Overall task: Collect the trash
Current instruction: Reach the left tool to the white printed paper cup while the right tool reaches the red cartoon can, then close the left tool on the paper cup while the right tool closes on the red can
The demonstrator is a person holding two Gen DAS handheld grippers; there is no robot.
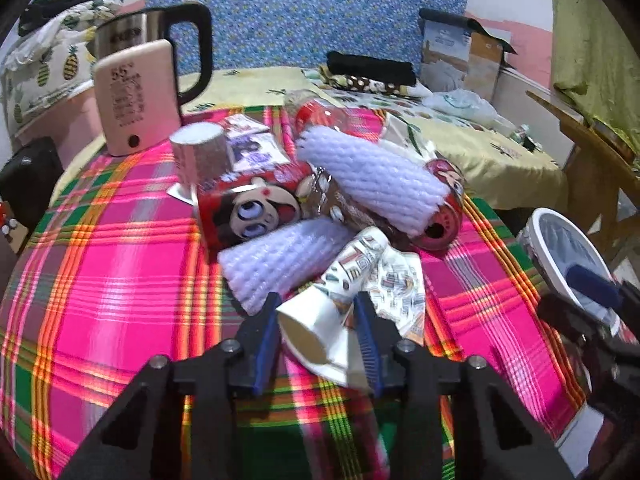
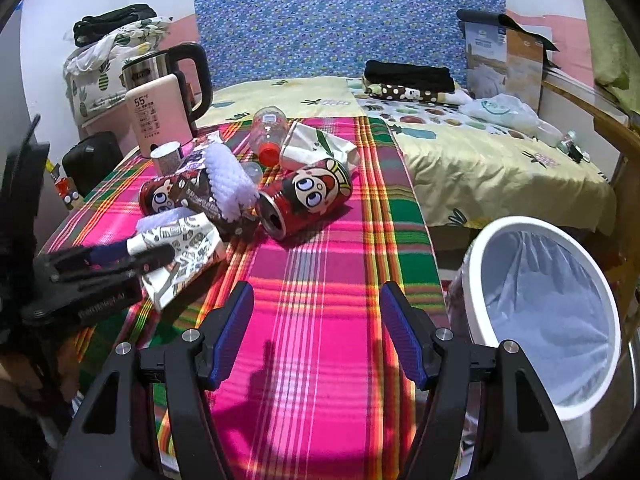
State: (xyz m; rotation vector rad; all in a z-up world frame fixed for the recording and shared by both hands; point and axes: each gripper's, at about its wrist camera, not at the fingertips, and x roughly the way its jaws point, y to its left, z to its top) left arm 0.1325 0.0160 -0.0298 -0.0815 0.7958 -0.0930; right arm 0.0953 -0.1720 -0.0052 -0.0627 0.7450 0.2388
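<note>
The left gripper has its blue-padded fingers closed narrowly on a crushed white paper cup with a printed pattern, pinched near its open mouth, probably because the flattened rim gives the pads two flat faces. The cup lies at the six o'clock edge of a trash heap on the pink plaid tablecloth: two red cartoon-printed drink cans, white foam fruit nets and a clear plastic bottle. The right gripper hovers empty over bare cloth, fingers wide. The white round bin with a translucent liner stands off the table's edge at four o'clock, likely so trash drops straight in.
</note>
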